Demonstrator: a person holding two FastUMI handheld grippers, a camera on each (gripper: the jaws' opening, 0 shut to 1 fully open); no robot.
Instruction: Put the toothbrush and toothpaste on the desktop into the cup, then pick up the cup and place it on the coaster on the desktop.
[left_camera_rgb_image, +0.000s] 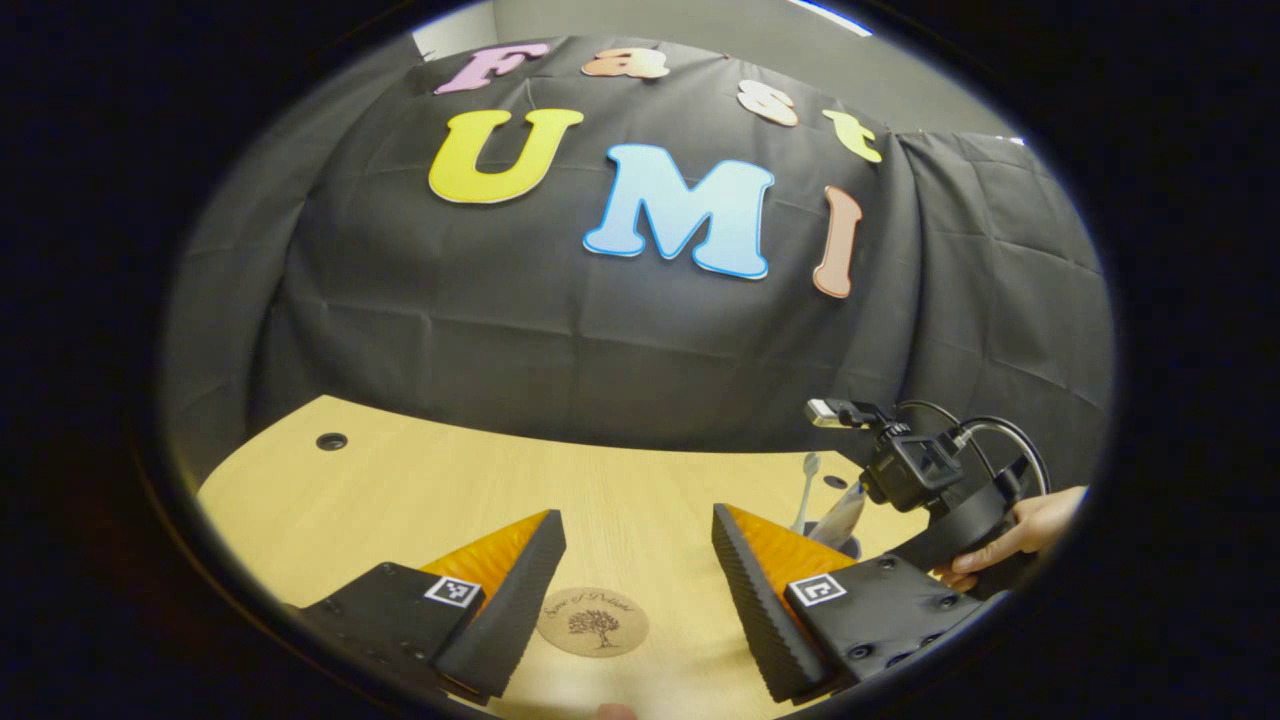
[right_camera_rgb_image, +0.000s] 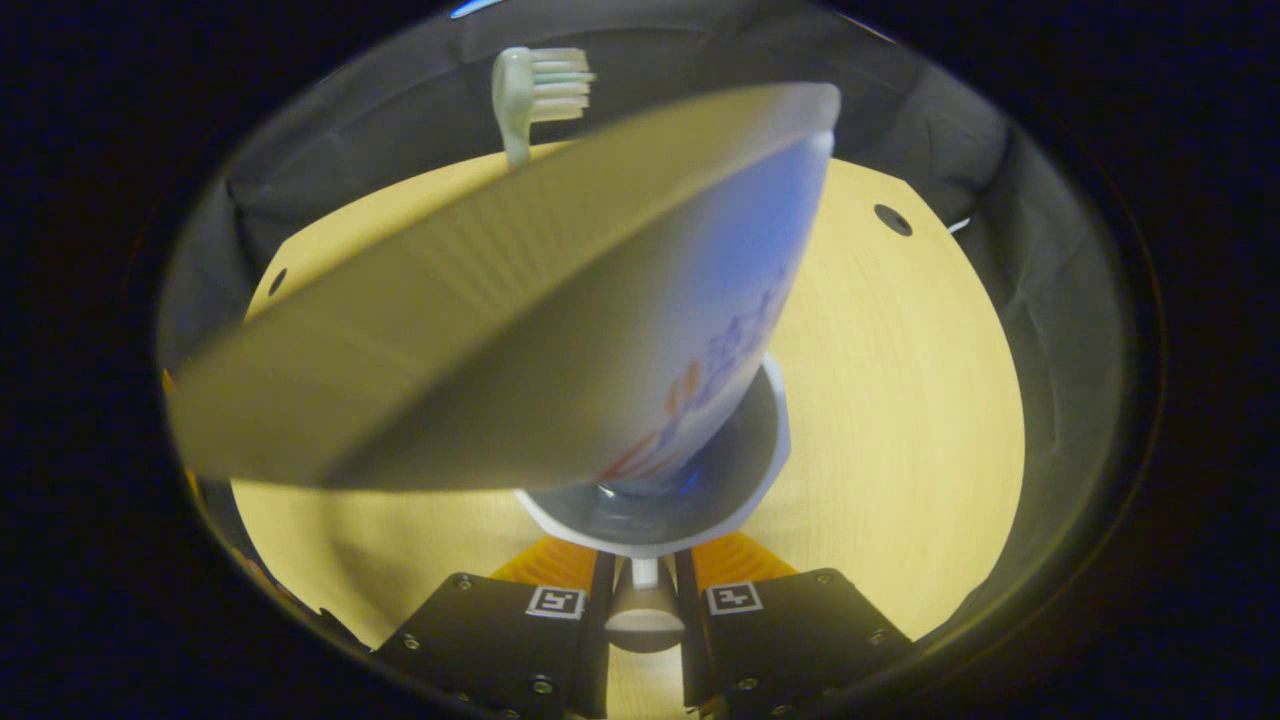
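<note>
Wooden coaster (left_camera_rgb_image: 592, 621), script illegible, btwn spread left gripper (left_camera_rgb_image: 638, 580) fingers; right gripper (right_camera_rgb_image: 643, 590) pinching cup (right_camera_rgb_image: 700, 500) handle.

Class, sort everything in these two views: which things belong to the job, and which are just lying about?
Job: cup, held by its handle in the right gripper; toothpaste; toothbrush; coaster; left gripper, open.
Just there: desktop and its cable holes.

Toothbrush (right_camera_rgb_image: 530, 95) handle hidden behind blurred toothpaste (right_camera_rgb_image: 520, 320) tube. Cup (right_camera_rgb_image: 680, 500) largely covered by that tube. Far right, cup in left gripper view too small to tell.
</note>
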